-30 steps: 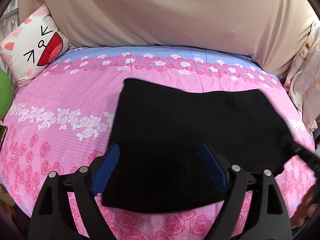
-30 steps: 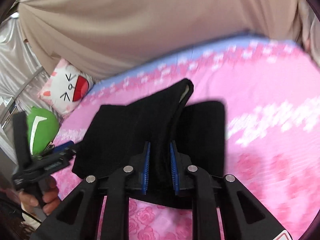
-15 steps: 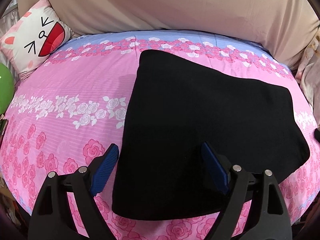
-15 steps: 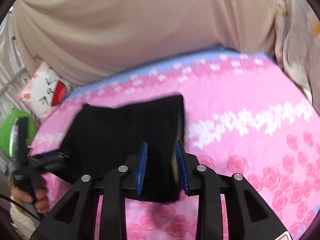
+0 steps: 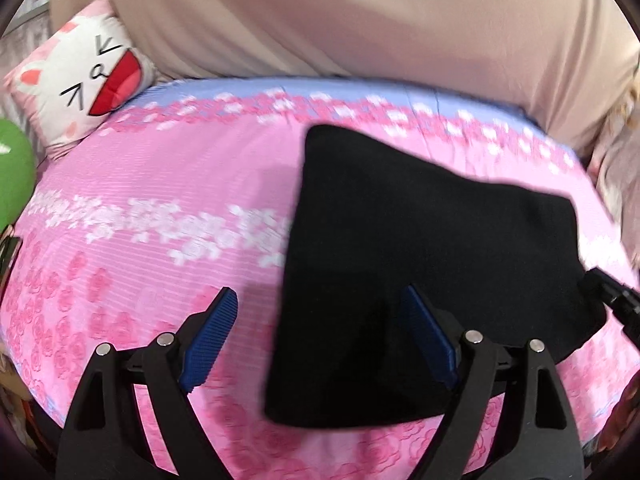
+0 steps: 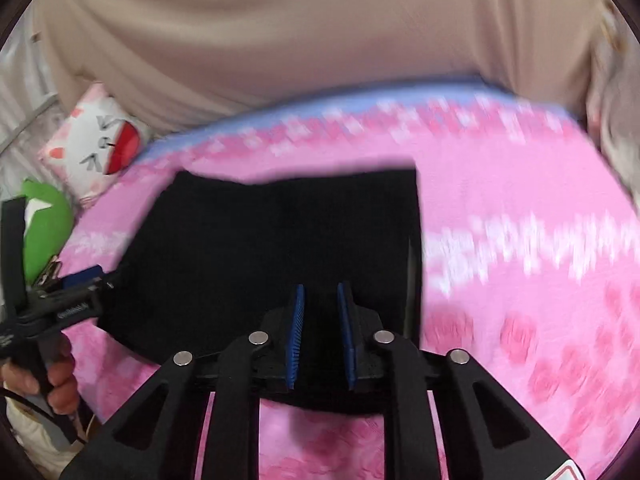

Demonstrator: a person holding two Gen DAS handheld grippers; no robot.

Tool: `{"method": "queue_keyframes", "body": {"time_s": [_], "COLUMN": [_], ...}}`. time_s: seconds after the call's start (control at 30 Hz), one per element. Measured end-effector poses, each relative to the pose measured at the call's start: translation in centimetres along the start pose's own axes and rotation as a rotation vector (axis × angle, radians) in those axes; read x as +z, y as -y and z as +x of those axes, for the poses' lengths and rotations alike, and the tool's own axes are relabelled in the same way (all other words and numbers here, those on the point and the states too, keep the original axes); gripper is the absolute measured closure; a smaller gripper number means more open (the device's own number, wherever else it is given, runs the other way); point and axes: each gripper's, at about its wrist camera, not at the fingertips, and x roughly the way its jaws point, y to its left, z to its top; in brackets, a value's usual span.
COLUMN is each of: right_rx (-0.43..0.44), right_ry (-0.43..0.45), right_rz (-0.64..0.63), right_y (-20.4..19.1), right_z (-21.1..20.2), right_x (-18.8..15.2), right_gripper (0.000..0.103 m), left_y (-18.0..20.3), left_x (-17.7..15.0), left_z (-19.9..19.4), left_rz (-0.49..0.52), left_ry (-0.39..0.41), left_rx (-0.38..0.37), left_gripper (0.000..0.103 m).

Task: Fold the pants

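Already the pants [image 5: 420, 264] lie as a compact black block on the pink flowered bed [image 5: 168, 208], toward its near edge, with straight sides and square far corners. Judging by that shape, the main folds are done; what is left looks like a last fold or some smoothing, though I cannot tell how many layers are stacked, since the black cloth shows no seams, creases or waistband in either view.

The right tool [image 6: 322, 332] hangs over the near edge of the pants with its blue pads a narrow gap apart and closing; dark cloth fills the view between them, but whether it sits between the pads or only lies below them cannot be made out. The left tool [image 5: 320, 344] hovers over the left edge of the pants with its pads spread wide, one above the bedspread and one above the cloth, gripping nothing.

Both views are smeared by motion, so the bedspread pattern blurs. A hand [image 6: 56, 380] holding the left tool shows at the left rim of the right view. Beyond the bed stand a cat-face pillow [image 5: 84, 80], a green cushion [image 6: 44, 224] cut off by the frame, and a beige drape [image 5: 360, 20] that hides whatever is behind.
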Motion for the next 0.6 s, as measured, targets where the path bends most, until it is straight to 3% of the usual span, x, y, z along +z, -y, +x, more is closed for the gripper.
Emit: {"method": "queue_keyframes", "body": {"time_s": [0.1, 0.27, 0.5, 0.53, 0.6], "right_rx": [0.137, 0.22, 0.17, 0.193, 0.156], "right_ry": [0.035, -0.013, -0.202, -0.2, -0.191], "right_rz": [-0.064, -0.238, -0.313, -0.336, -0.384], "right_y": [-3.8, -12.0, -18.5, -19.5, -21.0], "right_z": [-0.5, 4.2, 17.3, 18.4, 18.5], "right_x": [2.4, 5.0, 5.7, 5.3, 4.8], "right_gripper": [0.084, 0.084, 0.084, 0.084, 0.081], "left_y": [-2.2, -4.6, -8.3, -8.7, -9.7], "left_x": [0.1, -1.3, -1.9, -2.0, -1.8], "left_z": [-0.7, 0.8, 2.3, 2.3, 2.3], "left_rz": [-0.038, -0.04, -0.101, -0.112, -0.13], "left_ry": [0.015, -0.019, -0.065, -0.064, -0.06], "left_rx": [0.041, 0.13, 0.119, 0.123, 0.132], "left_gripper": [0.017, 0.017, 0.017, 0.017, 0.017]}}
